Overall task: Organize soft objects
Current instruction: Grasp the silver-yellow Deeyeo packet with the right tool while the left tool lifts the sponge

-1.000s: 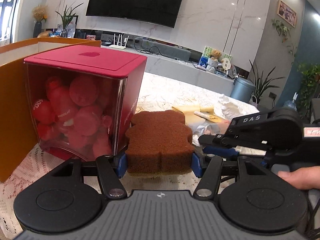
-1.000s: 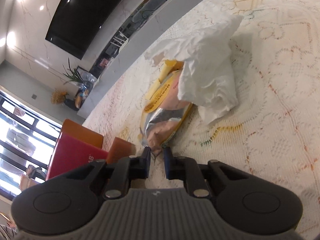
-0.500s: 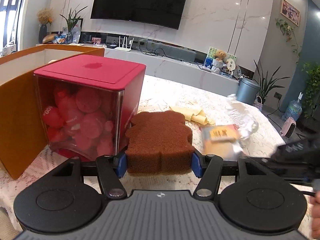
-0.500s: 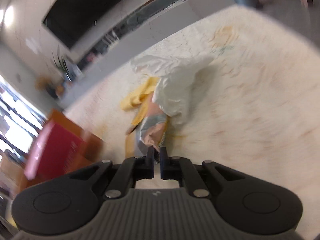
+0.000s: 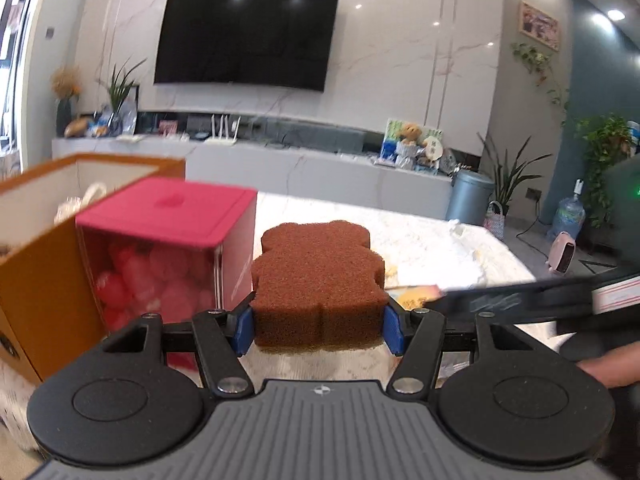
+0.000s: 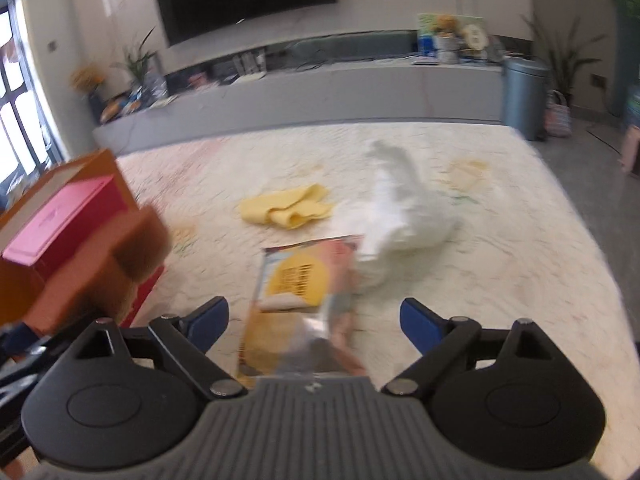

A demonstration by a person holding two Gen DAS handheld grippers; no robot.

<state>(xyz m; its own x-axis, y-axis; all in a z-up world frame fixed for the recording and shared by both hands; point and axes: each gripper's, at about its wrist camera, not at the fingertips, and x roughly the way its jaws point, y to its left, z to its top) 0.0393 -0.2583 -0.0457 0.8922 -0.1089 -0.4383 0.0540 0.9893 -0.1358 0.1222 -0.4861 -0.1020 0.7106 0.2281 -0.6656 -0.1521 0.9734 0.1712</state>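
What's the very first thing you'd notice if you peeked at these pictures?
A brown bear-shaped sponge squeezed in the left gripper, right beside a red box full of pink things. Next, the right gripper, whose jaws have just sprung wide open, with a shiny snack packet lying between them but not gripped. Behind it lie a crumpled white tissue and a yellow cloth on the lace tablecloth.

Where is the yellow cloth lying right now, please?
In the right wrist view, the yellow cloth lies crumpled on the lace tablecloth, left of the white tissue heap and beyond the snack packet.
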